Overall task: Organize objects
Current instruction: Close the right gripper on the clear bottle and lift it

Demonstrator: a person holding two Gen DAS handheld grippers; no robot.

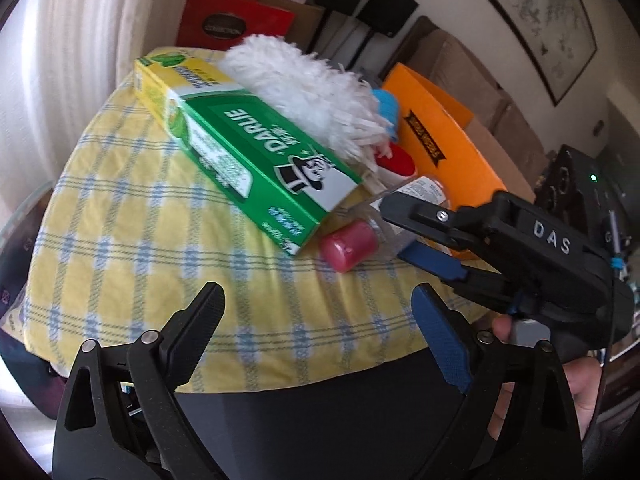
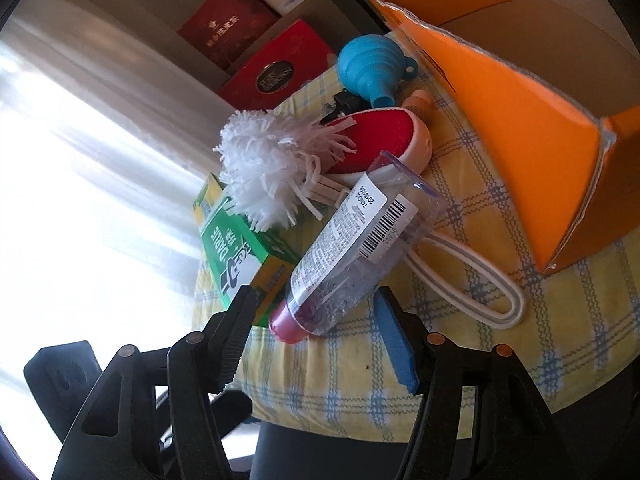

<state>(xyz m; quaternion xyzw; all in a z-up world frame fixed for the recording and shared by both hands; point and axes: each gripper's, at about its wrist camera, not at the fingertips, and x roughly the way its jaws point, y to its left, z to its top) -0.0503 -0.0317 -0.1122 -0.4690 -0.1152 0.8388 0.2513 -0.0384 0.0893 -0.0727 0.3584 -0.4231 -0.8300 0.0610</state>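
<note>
A clear bottle with a pink cap (image 2: pixel 340 264) lies between the fingers of my right gripper (image 2: pixel 316 316), whose jaws stand around its cap end; whether they press on it I cannot tell. In the left wrist view the right gripper (image 1: pixel 400 228) reaches over the same bottle (image 1: pixel 352 244). A green Darlie toothpaste box (image 1: pixel 248 156) lies on the yellow checked tablecloth (image 1: pixel 132 248), with a white fluffy duster (image 1: pixel 316 92) behind it. An open orange box (image 2: pixel 516 128) stands at the right. My left gripper (image 1: pixel 320 320) is open and empty at the table's near edge.
A red and white speaker-like object (image 2: pixel 372 140) and a blue collapsible funnel (image 2: pixel 368 68) lie behind the bottle. The duster's white loop handle (image 2: pixel 492 288) lies beside the orange box. Red gift boxes (image 2: pixel 276 68) stand beyond the table.
</note>
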